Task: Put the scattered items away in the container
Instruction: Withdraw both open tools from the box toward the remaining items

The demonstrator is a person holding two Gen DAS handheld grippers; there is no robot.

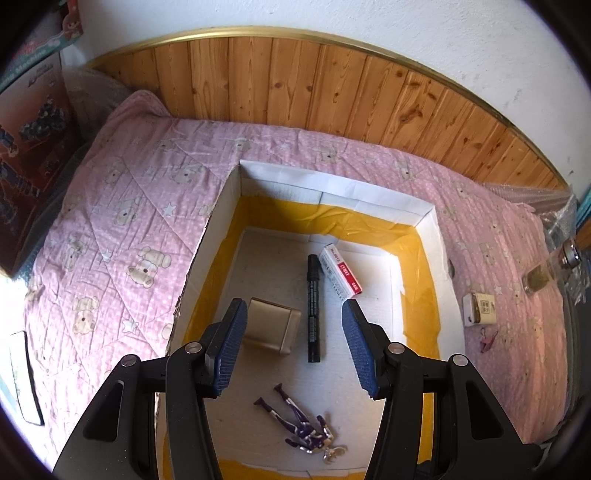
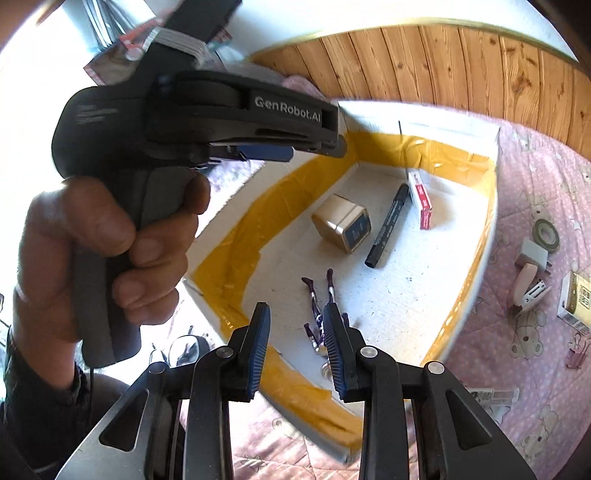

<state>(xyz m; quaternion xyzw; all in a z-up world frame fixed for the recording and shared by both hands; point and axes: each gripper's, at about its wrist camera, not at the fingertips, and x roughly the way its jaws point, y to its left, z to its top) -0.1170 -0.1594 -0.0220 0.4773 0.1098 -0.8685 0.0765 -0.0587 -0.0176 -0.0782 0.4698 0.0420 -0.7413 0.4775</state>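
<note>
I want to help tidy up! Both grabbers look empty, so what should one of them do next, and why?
Probably swing the right gripper, whose jaws hold nothing, over to the pink stapler on the blanket. It lies outside the box, which already holds the marker and the toy figure.

Ahead of jaws: bed [image 1: 122, 206] under pink bear-print quilt; beyond it pine wainscot [image 1: 332, 92] with gold trim, white plaster wall [image 1: 443, 33] above. Bright daylight.
</note>
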